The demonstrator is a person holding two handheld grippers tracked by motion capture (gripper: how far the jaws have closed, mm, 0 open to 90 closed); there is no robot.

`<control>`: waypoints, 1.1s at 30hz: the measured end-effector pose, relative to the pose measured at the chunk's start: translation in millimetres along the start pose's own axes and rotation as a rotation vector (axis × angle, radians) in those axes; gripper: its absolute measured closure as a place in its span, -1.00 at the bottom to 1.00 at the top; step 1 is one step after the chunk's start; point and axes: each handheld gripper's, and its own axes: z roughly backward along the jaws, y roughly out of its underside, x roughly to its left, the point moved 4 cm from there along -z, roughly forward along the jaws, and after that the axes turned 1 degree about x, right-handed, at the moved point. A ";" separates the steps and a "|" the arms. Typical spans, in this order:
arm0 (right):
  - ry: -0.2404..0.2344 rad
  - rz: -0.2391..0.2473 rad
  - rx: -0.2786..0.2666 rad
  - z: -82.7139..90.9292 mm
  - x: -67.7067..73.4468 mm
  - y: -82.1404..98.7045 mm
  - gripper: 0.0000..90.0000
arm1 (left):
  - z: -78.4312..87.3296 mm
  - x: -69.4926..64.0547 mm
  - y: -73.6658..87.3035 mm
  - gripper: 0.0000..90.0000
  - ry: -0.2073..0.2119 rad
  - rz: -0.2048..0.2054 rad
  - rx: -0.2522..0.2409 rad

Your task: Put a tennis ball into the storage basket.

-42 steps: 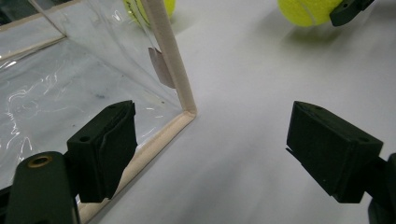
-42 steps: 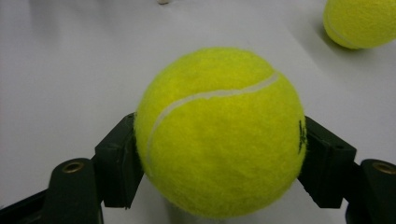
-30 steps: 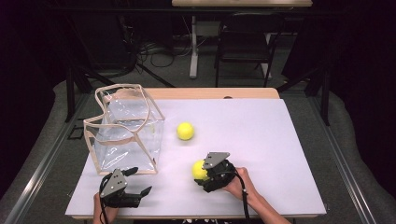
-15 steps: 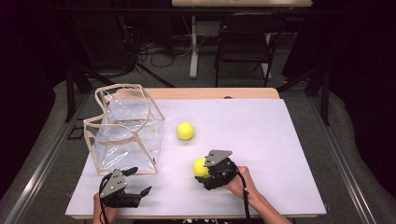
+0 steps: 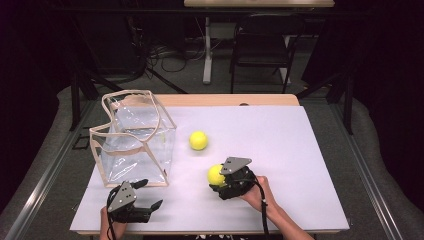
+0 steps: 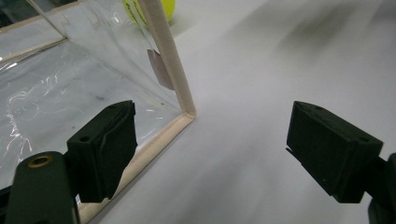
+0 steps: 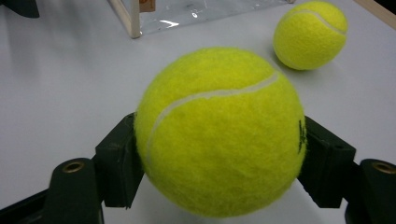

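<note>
clear bin [image 5: 134,140] stands at the table's [image 5: 300,165] left, wood-edged, walls sagging. left gripper [image 5: 141,196] lies just in front of the bin's near corner, jaws wide, nothing between them; in the left gripper view the bin's corner post [image 6: 169,60] sits between the jaws. free ball [image 5: 198,140] rests on the table just right of the bin. right gripper [image 5: 218,176] is nearer the front edge, jaws clamped on a second ball [image 7: 219,130] from both sides.
</note>
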 end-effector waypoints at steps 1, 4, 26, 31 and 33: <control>0.003 -0.001 -0.001 0.7 -0.5 -0.6 -0.41 | 0.0 0.0 0.0 -0.65 0.000 0.000 0.000; 0.007 0.002 -0.002 2.0 -2.1 -2.5 -0.41 | -0.1 -0.1 -0.1 -0.65 0.000 0.001 0.000; 0.033 0.001 -0.031 8.5 -17.0 -23.2 -0.41 | -0.5 -0.1 -0.2 -0.65 0.000 -0.001 0.001; 0.035 0.004 -0.039 8.9 -19.7 -28.5 -0.41 | -0.5 -0.1 -0.2 -0.65 -0.001 0.000 0.000; 0.033 0.006 -0.041 8.8 -20.3 -30.6 -0.41 | -0.5 0.0 -0.2 -0.65 0.000 0.000 -0.001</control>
